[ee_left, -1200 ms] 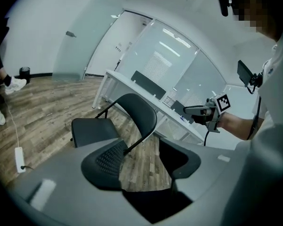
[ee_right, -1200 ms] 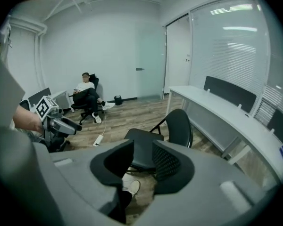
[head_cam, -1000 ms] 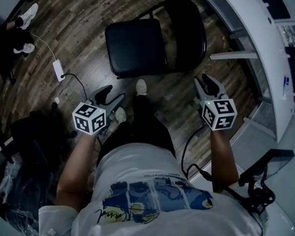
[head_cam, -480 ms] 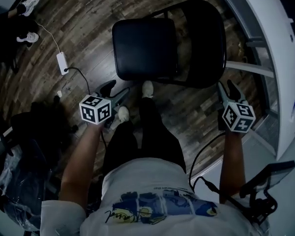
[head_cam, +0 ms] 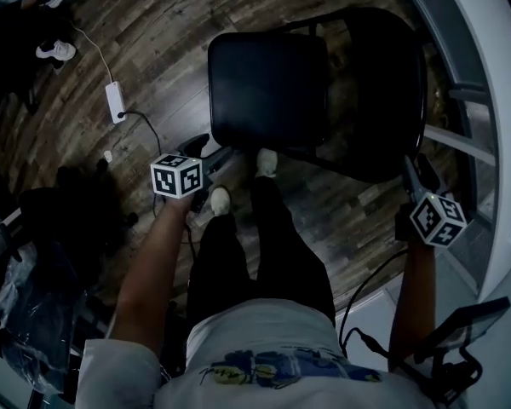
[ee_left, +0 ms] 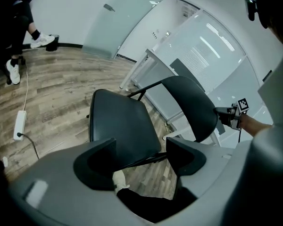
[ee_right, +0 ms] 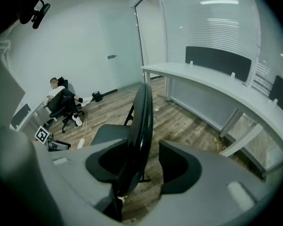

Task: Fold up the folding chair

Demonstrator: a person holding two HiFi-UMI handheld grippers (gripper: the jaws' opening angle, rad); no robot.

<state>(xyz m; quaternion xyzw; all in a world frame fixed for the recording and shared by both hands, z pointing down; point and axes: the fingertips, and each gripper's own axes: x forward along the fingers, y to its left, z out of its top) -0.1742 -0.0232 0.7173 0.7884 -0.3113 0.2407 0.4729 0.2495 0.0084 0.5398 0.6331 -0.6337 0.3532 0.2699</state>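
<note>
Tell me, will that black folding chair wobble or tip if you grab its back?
Probably stiff, not floppy: the chair looks solid, with a thin rigid frame. It could tip or slide, since that slim frame stands on a smooth wooden floor. Pulling the backrest likely makes it hinge shut rather than bend.

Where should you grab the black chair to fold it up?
Probably the backrest, by its thin side edge, coming from the right: it stands upright, edge-on between the right gripper's opening jaws, which do not seem to press it.
</note>
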